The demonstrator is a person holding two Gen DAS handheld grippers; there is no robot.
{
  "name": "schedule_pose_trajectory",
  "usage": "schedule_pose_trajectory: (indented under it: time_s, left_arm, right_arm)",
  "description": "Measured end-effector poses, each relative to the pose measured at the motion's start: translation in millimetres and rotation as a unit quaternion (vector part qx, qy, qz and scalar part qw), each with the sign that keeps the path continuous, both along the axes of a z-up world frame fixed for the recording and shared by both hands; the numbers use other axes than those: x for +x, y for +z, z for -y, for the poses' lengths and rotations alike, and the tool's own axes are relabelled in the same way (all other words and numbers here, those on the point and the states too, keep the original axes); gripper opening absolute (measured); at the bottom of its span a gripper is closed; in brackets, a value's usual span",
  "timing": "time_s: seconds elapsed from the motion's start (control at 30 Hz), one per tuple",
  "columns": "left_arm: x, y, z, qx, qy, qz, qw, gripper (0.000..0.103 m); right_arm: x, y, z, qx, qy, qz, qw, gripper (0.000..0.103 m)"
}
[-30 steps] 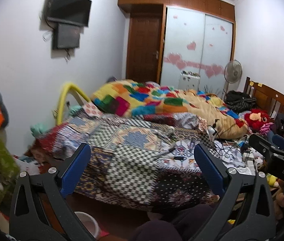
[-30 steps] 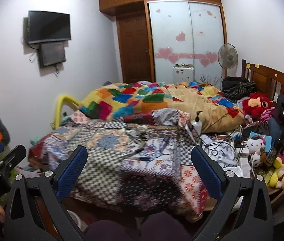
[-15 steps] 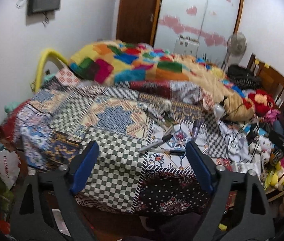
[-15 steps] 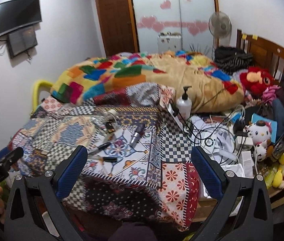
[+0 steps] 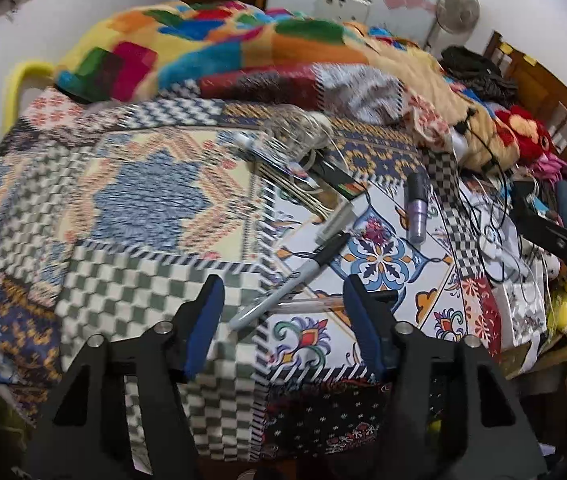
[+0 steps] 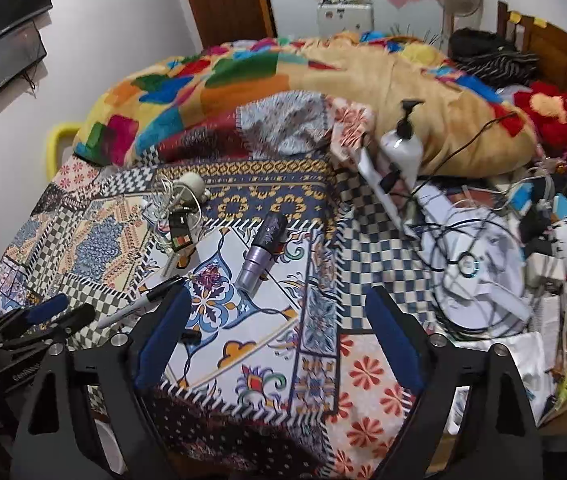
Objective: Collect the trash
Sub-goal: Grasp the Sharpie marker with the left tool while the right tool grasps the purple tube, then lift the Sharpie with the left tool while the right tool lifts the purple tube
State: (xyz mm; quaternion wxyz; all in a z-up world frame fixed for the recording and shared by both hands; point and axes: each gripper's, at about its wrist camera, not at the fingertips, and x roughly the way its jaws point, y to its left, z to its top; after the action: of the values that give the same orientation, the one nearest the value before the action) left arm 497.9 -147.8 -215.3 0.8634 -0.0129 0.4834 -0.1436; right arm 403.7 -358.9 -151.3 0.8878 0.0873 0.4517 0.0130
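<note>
You've got a bed [image 6: 315, 376] under a patchwork quilt [image 5: 131, 208], and on it lie a marker [image 5: 291, 280], a clear pen [image 5: 307, 304], a purple tube [image 6: 263, 258], tangled cables [image 6: 479, 264] and a pump bottle [image 6: 401, 146].

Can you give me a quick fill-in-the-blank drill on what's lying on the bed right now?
1. Both the left gripper and right gripper are ____.
2. The marker has a ____ cap.
3. The purple tube lies on the patchwork ____.
4. The pump bottle leans against the ____ blanket.

Missing words: open; black; quilt; tan
</note>
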Motion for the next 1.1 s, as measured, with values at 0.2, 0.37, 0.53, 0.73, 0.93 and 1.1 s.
schedule_pose_trajectory:
  time_s: [0.2, 0.37, 0.53, 0.73, 0.93, 1.1]
  left_arm:
    - [3, -20, 25, -0.004, -0.049, -0.014, 0.9987, 0.055]
    - [17, -37, 34, 0.019, -0.045, -0.012, 0.9987, 0.054]
    - [36, -51, 26, 0.033, -0.042, -0.026, 0.9982, 0.039]
    - [43, -57, 25, 0.046, -0.075, -0.02, 0.9959, 0.034]
    - [45, -59, 28, 0.058, -0.108, 0.002, 0.9925, 0.024]
    - [53, -59, 26, 0.049, -0.117, 0.0, 0.9919, 0.012]
  right_arm:
    - [32, -27, 3, 0.016, 0.012, -0.028, 0.999, 0.07]
    - [57, -47, 7, 0.041, 0.006, -0.047, 0.998, 0.056]
    - [78, -61, 3, 0.046, 0.001, -0.062, 0.997, 0.05]
    - [94, -77, -2, 0.038, -0.003, -0.074, 0.997, 0.04]
    - [97, -80, -5, 0.039, -0.003, -0.068, 0.997, 0.038]
    - [98, -82, -14, 0.031, 0.013, -0.069, 0.997, 0.026]
